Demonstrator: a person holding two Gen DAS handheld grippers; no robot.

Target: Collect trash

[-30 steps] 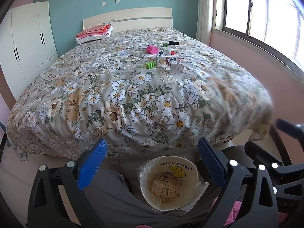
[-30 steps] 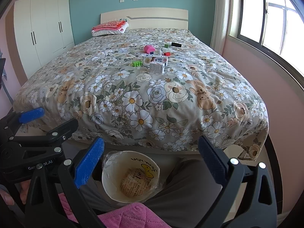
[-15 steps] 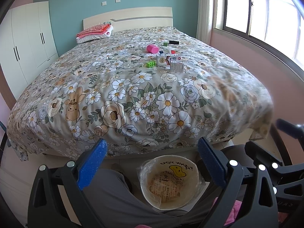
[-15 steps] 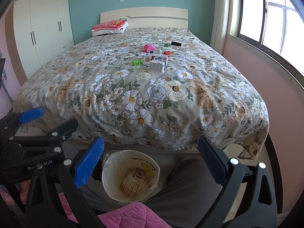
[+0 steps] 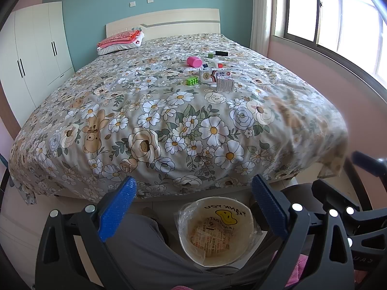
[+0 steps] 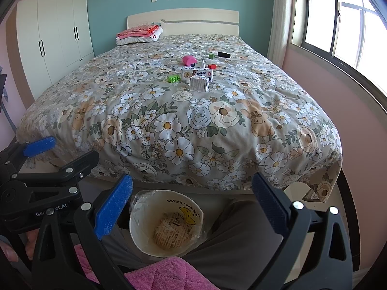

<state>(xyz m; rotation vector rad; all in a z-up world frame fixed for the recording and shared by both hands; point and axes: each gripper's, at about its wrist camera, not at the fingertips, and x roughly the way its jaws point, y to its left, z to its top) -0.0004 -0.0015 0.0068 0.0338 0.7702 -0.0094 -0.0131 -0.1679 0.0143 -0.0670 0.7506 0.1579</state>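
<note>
A round bin (image 5: 251,227) (image 6: 135,232) lined with a clear bag stands on the floor between a person's grey-trousered legs, with a printed wrapper (image 5: 210,239) (image 6: 173,234) at its bottom. Far up on the bed lie two white cartons (image 5: 215,75) (image 6: 197,73), (image 5: 225,83) (image 6: 199,83), a pink cup (image 5: 194,61) (image 6: 189,60), a green brick (image 5: 192,80) (image 6: 174,79) and a black bar (image 5: 221,53) (image 6: 223,54). My left gripper (image 5: 193,205) and right gripper (image 6: 191,203) hover above the bin, both open and holding nothing.
The floral bedspread (image 5: 169,120) (image 6: 193,120) hangs over the bed's foot just beyond the bin. A white wardrobe (image 5: 36,55) stands left, a window (image 6: 338,19) and pink wall right. Folded red cloth on a pillow (image 5: 121,42) lies by the headboard. A pink quilted cloth (image 6: 167,275) covers the lap.
</note>
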